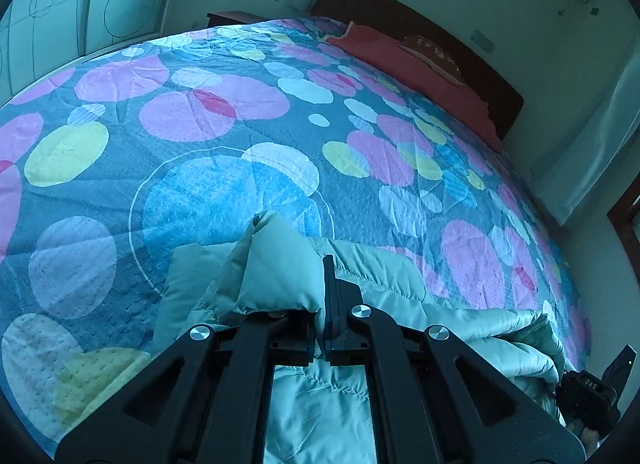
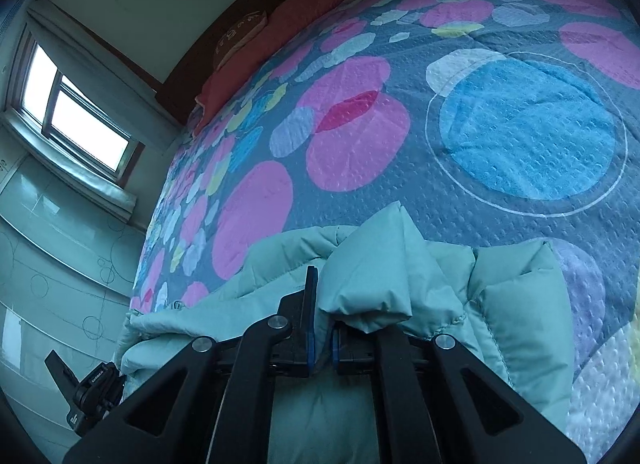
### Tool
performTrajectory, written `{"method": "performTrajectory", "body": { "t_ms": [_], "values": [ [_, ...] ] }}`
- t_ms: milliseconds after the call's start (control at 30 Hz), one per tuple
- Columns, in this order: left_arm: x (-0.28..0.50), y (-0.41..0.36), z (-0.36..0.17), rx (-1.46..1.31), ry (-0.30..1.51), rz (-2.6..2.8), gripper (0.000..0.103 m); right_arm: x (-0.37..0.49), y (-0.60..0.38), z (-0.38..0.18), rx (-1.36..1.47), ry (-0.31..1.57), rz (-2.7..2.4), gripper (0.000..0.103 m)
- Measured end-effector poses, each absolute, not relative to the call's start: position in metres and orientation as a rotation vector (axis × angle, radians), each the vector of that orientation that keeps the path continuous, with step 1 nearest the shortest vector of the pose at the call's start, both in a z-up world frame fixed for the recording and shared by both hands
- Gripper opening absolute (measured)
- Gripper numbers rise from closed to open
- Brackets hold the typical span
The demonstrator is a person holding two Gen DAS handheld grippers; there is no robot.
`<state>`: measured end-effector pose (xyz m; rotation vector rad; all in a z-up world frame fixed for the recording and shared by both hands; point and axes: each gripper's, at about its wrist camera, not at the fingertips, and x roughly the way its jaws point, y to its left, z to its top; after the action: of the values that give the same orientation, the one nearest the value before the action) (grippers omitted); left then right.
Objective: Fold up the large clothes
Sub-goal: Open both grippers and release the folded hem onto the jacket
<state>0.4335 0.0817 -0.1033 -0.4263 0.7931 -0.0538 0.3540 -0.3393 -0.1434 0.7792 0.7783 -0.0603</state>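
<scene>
Between your left gripper (image 1: 320, 300) fingers and your right gripper (image 2: 322, 304) fingers you are clenching puffed folds of the pale green padded jacket (image 2: 400, 264), which is lying bunched along the near edge of the spotted bedspread (image 1: 224, 135).

The left gripper (image 1: 325, 304) is matte black, its angled linkage arms carrying triangular cut-outs and round silver pivot screws, with flat, narrow black fingers (image 1: 329, 288). The right gripper (image 2: 322, 320) is built alike, with blue pads (image 2: 311, 338) lining its fingers. Each gripper also appears at the edge of the other's view as a black block with small white lettering too tiny to read.
</scene>
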Motion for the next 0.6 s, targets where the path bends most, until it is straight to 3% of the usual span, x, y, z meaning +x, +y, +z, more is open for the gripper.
{"method": "performTrajectory", "body": {
  "t_ms": [33,100,167,200,267,600],
  "values": [
    [0.434,0.082,-0.103,-0.423,0.797,-0.054,0.004,0.353,-0.339,-0.142,0.774,0.774,-0.054,0.009],
    [0.433,0.082,-0.098,-0.415,0.794,-0.060,0.014,0.350,-0.339,-0.135,0.757,0.757,-0.050,0.029],
    [0.427,0.083,-0.088,-0.402,0.769,-0.056,0.039,0.343,-0.337,-0.124,0.728,0.719,-0.057,0.048],
    [0.423,0.083,-0.082,-0.394,0.751,-0.054,0.043,0.340,-0.336,-0.118,0.714,0.701,-0.059,0.051],
    [0.416,0.082,-0.071,-0.368,0.721,-0.064,0.048,0.335,-0.334,-0.108,0.695,0.683,-0.045,0.051],
    [0.440,0.051,-0.086,-0.176,0.807,-0.071,0.048,0.385,-0.280,-0.108,0.396,0.840,-0.038,0.051]
  ]
}}
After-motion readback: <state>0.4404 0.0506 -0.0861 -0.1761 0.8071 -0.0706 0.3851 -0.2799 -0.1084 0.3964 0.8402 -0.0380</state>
